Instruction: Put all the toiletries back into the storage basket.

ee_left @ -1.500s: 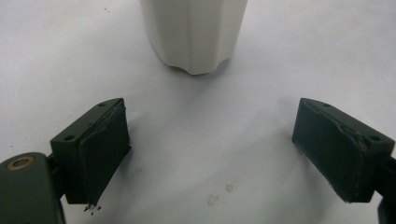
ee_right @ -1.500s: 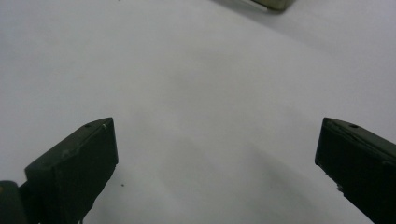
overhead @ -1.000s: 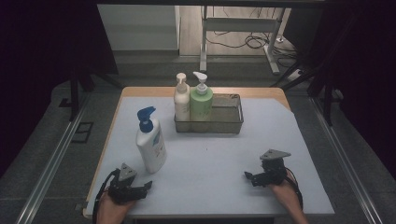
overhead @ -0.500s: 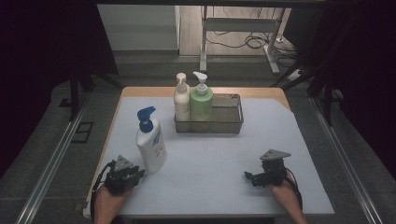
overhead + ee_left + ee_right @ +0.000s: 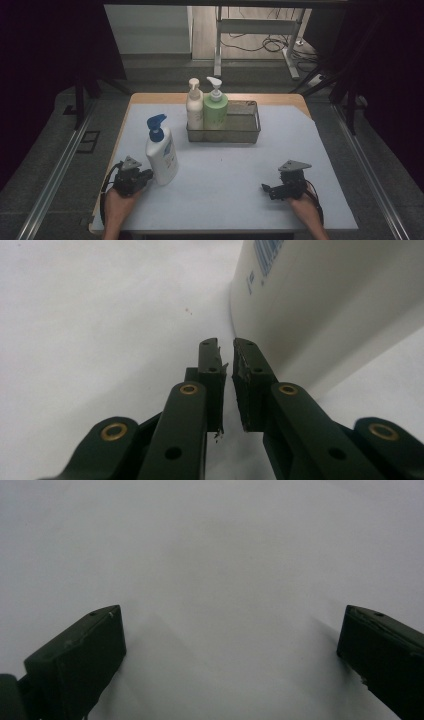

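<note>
A white lotion bottle [image 5: 162, 155] with a blue pump stands upright at the left of the white table top [image 5: 225, 200]. My left gripper [image 5: 145, 176] lies just left of the bottle's base, pointing at it. In the left gripper view its jaws [image 5: 225, 345] have just been closing and stand almost together, with only a thin slit and nothing between them. The bottle's wall [image 5: 325, 300] rises close on their right. My right gripper [image 5: 267, 190] rests near the front right and points left. Its jaws [image 5: 230, 625] stand wide open over bare table.
A wire basket [image 5: 250, 131] stands at the back middle of the table. In its left end are a cream pump bottle [image 5: 194, 107] and a green pump bottle [image 5: 215, 107]. The table's front edge runs just behind both hands.
My left gripper has moved away from the front edge to the foot of the lotion bottle, and its jaws have closed. The right gripper has kept still.
</note>
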